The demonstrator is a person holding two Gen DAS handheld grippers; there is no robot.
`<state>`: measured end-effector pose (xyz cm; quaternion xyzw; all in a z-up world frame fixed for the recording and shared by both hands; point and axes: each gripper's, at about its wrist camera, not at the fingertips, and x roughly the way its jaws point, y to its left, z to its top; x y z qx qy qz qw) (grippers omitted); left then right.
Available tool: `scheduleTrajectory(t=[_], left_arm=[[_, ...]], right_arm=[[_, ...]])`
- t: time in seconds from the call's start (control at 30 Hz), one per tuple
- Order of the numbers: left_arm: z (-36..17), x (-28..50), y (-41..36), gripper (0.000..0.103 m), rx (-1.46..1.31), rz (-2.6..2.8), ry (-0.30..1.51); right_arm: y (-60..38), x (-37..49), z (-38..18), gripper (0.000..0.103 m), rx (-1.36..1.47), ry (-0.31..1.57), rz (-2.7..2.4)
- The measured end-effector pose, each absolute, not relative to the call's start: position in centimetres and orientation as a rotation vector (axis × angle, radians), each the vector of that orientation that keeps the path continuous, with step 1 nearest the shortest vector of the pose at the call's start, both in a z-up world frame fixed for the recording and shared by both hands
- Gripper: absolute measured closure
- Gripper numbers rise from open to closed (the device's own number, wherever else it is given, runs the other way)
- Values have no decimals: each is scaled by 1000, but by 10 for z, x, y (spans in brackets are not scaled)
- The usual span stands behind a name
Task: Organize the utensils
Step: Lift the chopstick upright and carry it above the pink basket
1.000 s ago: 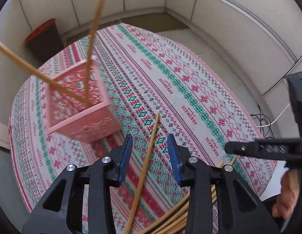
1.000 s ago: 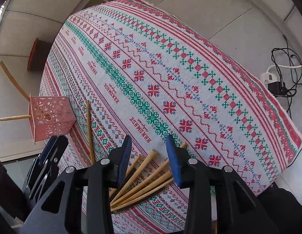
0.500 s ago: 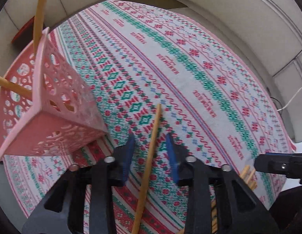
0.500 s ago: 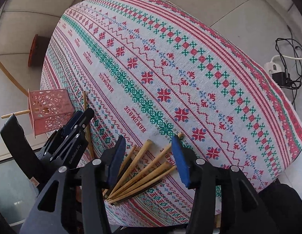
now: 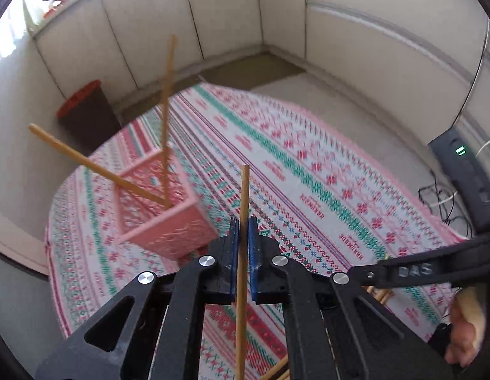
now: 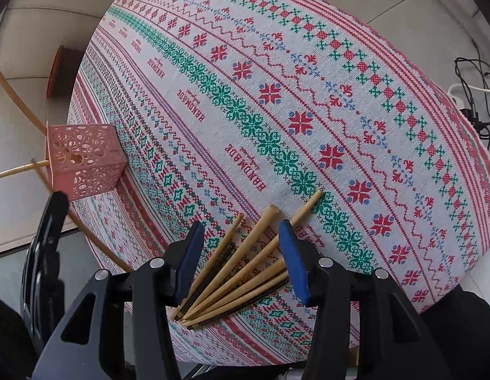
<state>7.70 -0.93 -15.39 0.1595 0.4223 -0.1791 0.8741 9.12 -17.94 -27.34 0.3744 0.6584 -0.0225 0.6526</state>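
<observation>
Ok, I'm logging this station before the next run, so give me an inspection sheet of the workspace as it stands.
Surface: round table under an embroidered tablecloth.
Job's things: pink perforated holder with two chopsticks leaning out; a fan of loose chopsticks on the cloth near the edge.
Clutter: nothing seen.
Grippers: left gripper shut on one chopstick; right gripper open above the loose ones.
Cables: black and white leads on the floor.
Surroundings: pale panelled walls; a dark bin with a red rim.
</observation>
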Motion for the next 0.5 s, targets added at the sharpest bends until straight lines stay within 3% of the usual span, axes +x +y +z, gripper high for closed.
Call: scheduleTrajectory(t=[0.07, 0.23, 0.5], left_arm=[[-140, 70, -1, 98, 314, -366, 842], [-114, 62, 8, 98, 278, -352, 764], [-103, 56, 16, 98, 260, -345, 733]], right_arm=[[-179, 89, -273, 56, 885, 1482, -19], [-170, 94, -277, 70, 937, 1471, 18], [-149, 107, -287, 74, 819, 1526, -79]])
